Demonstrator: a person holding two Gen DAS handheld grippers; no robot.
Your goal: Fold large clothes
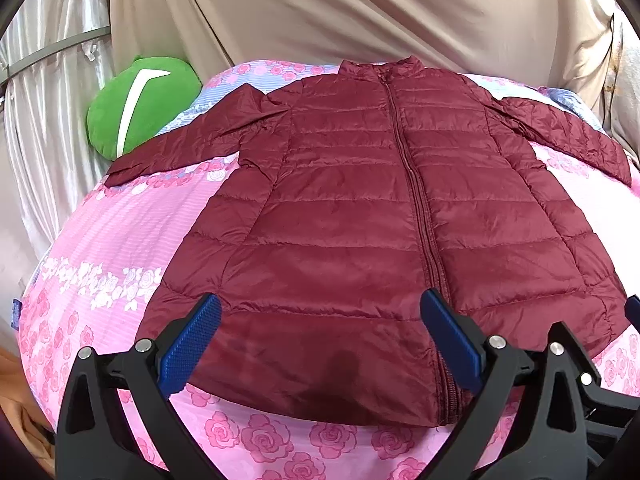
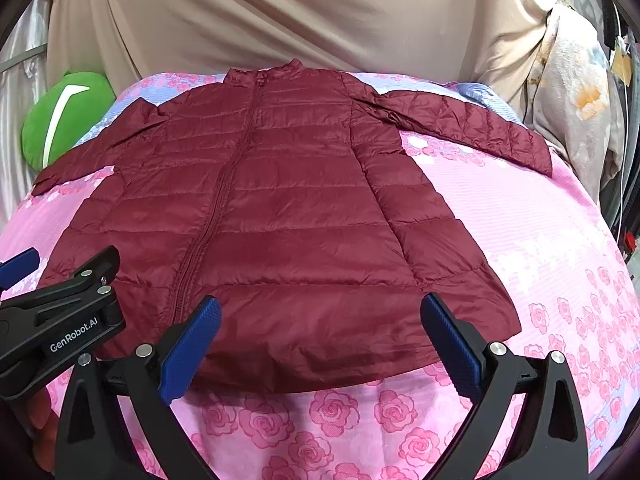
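"GenRobot.AI" in white on left gripper (image 2: 24, 270) body, rt view.

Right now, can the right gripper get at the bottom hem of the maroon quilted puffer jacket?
Probably yes: the right gripper is open above the maroon quilted puffer jacket, whose hem lies flat and uncovered on the pink floral bedsheet.

Green plush cushion (image 1: 144, 106), pink floral bedsheet (image 1: 100, 216), beige draped cloth (image 1: 360, 12)

Bed (image 1: 120, 248) under pink rose-print sheet. Beige drape (image 2: 280, 20) behind. Green cushion (image 1: 140, 104) at left, beside silvery curtain (image 1: 44, 92).
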